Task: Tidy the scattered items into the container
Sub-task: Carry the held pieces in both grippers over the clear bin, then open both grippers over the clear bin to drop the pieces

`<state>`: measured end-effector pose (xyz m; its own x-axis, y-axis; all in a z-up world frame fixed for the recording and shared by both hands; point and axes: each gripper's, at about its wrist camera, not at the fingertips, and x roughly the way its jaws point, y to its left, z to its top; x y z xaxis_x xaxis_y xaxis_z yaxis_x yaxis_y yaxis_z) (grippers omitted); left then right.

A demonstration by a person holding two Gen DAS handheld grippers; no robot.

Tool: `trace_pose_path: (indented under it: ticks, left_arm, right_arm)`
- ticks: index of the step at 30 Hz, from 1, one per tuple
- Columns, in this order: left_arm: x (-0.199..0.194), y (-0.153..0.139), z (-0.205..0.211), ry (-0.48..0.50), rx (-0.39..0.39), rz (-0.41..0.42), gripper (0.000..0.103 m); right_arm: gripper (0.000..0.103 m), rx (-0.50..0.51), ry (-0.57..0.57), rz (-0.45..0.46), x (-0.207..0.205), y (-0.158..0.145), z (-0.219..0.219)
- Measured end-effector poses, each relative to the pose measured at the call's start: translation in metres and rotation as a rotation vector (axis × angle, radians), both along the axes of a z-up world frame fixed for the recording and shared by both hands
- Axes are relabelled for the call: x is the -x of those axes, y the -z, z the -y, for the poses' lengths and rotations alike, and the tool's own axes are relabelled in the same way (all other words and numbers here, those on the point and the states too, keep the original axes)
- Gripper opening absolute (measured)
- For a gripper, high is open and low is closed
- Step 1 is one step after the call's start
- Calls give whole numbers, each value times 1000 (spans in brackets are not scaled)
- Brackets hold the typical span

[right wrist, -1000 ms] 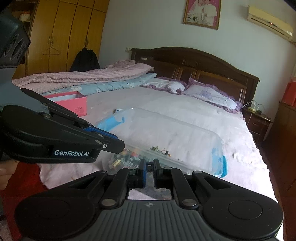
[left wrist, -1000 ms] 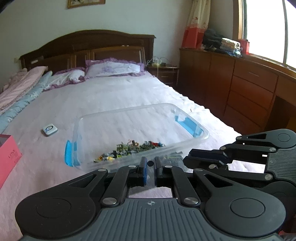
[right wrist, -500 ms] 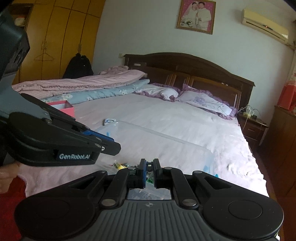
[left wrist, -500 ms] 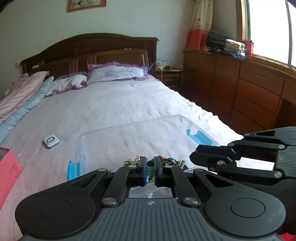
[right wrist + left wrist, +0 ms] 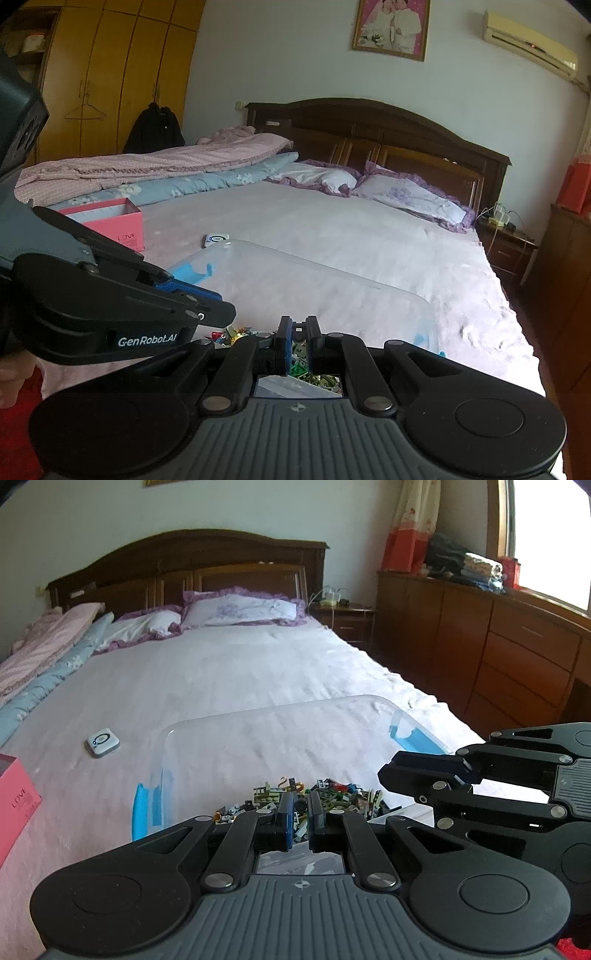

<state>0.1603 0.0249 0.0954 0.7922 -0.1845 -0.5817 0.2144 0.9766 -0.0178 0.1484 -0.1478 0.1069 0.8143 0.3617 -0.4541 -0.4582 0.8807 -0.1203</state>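
Left gripper (image 5: 300, 805) first: in the left wrist view its two fingers sit close together with just a narrow slot between them, and a small dark round piece (image 5: 301, 805) sits in that slot. Can't honestly tell if it's pinched or just lying behind the tips. The tips hang right over the near end of the clear plastic container (image 5: 229, 720), which sits on the bed (image 5: 221, 672). The pile of small colourful bricks (image 5: 325, 794) is inside the bin at the near end, directly ahead of and under the fingertips. The right gripper (image 5: 391, 775) pokes in from the right side, just beside the pile, looking closed up. Off to the left on the sheet there's a little white gadget (image 5: 103, 742) and a pink box (image 5: 14, 797), both outside the bin.

Right wrist view: the right gripper (image 5: 297, 332) is also nearly closed, narrow gap, something small and dark between the tips, can't tell if it's gripped. The bricks (image 5: 236, 332) show just past and below the fingers, inside the container (image 5: 332, 266). The left gripper (image 5: 218, 310) comes in from the left, tips over the same spot. Pink box (image 5: 110, 221) and white gadget (image 5: 218, 239) sit beyond the bin's far corner.
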Motion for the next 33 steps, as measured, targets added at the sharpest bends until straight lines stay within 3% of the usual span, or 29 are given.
trace_pose_path:
  ticks: [12, 18, 20, 23, 30, 33]
  left_arm:
    - [-12, 13, -5, -16, 8, -32, 11]
    - [-15, 14, -8, -36, 21, -49, 17]
    - [-16, 14, -8, -42, 20, -50, 24]
    - [-13, 13, -8, -57, 19, -49, 39]
    - [-1, 10, -14, -80, 33, -47, 54]
    - [13, 7, -21, -85, 59, -37, 68]
  right_arm:
    - [8, -2, 18, -30, -14, 15, -4]
    - [9, -10, 34, -56, -22, 22, -3]
    - [17, -16, 43, -63, -23, 23, -1]
    - [21, -16, 50, -60, -21, 24, -1]
    - [35, -30, 73, -54, -12, 23, 4]
    - [46, -63, 89, -59, -3, 20, 12]
